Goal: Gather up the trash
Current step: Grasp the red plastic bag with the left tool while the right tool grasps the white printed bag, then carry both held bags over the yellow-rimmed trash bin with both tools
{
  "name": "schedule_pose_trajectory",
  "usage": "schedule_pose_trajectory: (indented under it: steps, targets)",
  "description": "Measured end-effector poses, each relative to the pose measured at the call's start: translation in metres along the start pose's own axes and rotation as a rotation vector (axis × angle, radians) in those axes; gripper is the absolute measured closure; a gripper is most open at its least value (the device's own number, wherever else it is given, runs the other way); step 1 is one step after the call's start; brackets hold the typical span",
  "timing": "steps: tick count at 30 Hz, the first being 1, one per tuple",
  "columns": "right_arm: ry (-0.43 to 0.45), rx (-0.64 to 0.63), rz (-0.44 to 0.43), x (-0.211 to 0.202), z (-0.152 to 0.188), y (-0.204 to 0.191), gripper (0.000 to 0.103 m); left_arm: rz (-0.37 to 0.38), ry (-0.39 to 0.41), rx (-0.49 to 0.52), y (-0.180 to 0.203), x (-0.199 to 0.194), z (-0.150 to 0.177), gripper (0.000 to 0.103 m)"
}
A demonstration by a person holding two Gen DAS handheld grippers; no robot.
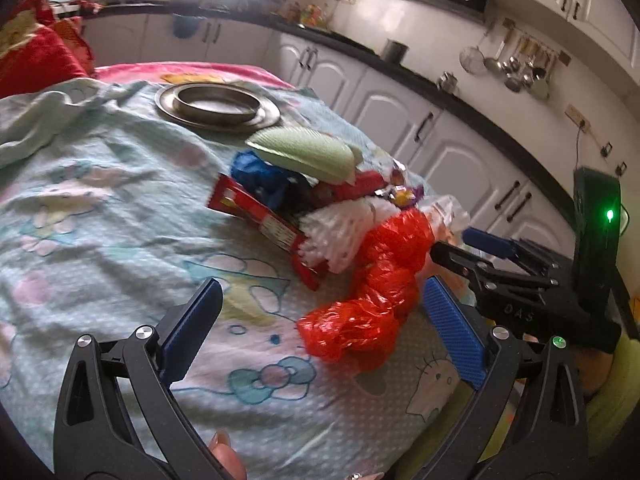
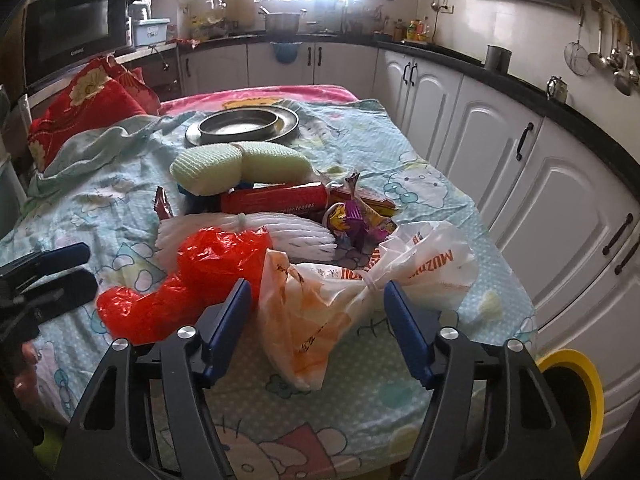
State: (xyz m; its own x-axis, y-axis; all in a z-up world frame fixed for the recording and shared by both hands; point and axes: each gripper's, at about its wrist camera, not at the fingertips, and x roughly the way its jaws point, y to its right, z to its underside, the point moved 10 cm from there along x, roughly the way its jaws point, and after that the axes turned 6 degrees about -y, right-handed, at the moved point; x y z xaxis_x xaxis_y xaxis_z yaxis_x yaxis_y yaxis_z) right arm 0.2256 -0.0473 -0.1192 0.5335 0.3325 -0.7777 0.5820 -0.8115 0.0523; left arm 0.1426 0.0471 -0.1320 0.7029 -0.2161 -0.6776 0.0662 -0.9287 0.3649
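Trash pile [image 2: 280, 216] all on table [image 2: 420, 168], nothing collected yet. Right gripper [image 2: 318, 316] agape around white bag [image 2: 360, 288], pads clear. Left gripper [image 1: 320, 320] wide, empty, beside red bag [image 1: 372, 300].

Yellow bin [image 2: 576, 404] cut off, right edge

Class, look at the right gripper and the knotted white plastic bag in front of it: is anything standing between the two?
Nothing visible does. The white plastic bag lies on the tablecloth directly between the fingers of the open right gripper. The red plastic bag lies to the left, beside the left finger, not in the path.
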Motion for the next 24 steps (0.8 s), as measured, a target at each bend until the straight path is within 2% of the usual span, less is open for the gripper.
schedule_pose_trajectory:
  steps: [4,7,9,13,15,18,24]
  targets:
    - [-0.031,0.006,-0.049,0.01,0.002,-0.002,0.052,0.039,-0.056,-0.014,0.004,0.015,0.007,0.012]
    - [-0.034,0.018,-0.08,0.009,0.005,-0.004,0.062,0.06,-0.092,-0.005,0.01,0.023,0.015,0.025]
    - [-0.035,0.022,-0.088,0.008,0.006,-0.005,0.073,0.067,-0.115,-0.004,0.012,0.027,0.02,0.036]
    - [-0.049,0.064,-0.139,0.003,0.015,-0.005,0.079,0.091,-0.143,0.018,0.019,0.029,0.03,0.052]
    - [-0.049,0.073,-0.144,-0.001,0.018,-0.005,0.082,0.09,-0.141,0.036,0.021,0.027,0.031,0.067]
    - [-0.046,0.094,-0.149,-0.008,0.024,-0.002,0.085,0.09,-0.144,0.055,0.023,0.025,0.032,0.08]
    - [-0.028,0.1,-0.14,-0.022,0.033,0.004,0.088,0.105,-0.144,0.095,0.034,0.022,0.037,0.092]
